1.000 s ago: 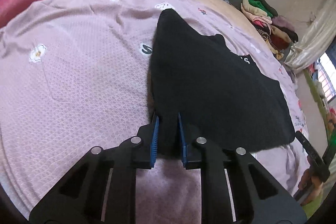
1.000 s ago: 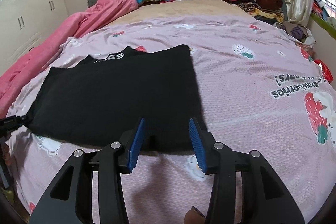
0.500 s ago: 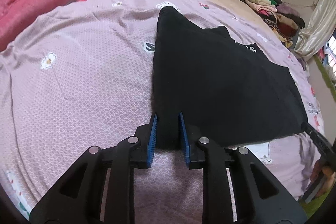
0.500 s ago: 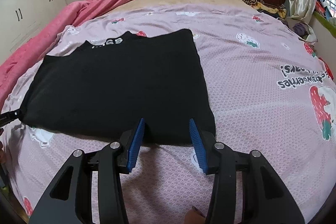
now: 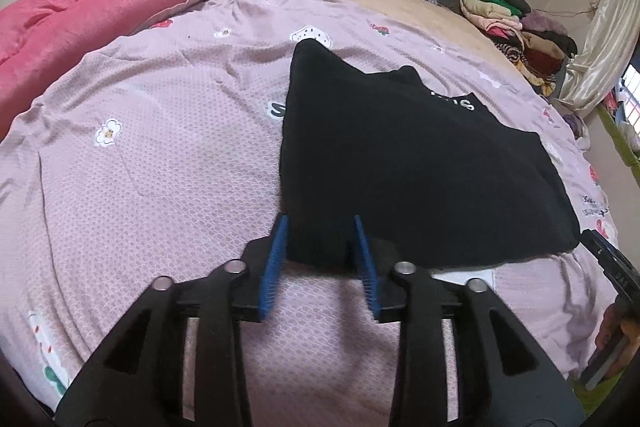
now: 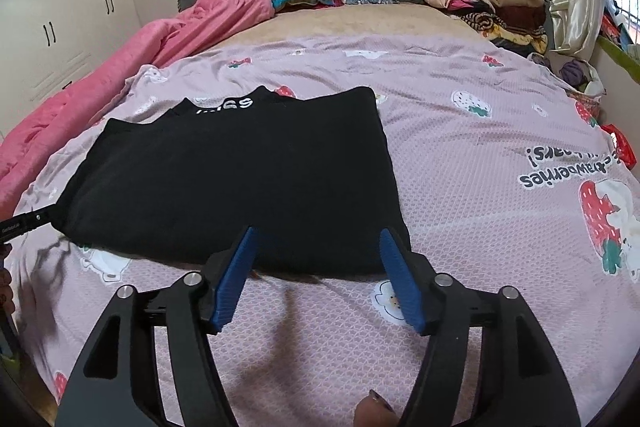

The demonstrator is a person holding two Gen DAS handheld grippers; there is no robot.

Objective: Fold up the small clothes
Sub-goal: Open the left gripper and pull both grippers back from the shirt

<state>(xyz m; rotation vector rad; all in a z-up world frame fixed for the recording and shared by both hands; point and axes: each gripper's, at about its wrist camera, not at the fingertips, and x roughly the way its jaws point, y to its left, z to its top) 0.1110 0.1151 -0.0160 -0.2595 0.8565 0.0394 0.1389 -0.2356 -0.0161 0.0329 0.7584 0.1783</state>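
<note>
The black shirt (image 6: 240,187) lies folded flat on your pink bedspread (image 6: 480,155). Your left gripper (image 5: 318,223) has just been opening, pads parted around the shirt's near corner, gripping nothing. Your right gripper (image 6: 316,233) has just widened too, empty, at the near hem.

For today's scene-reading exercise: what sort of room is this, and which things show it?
Most likely a bedroom: a bed with a strawberry-print sheet, a pink quilt bunched along one side, and wardrobe doors on the wall.

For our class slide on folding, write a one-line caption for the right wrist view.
Open right gripper at the near edge of a folded black garment on a pink bedspread.
</note>
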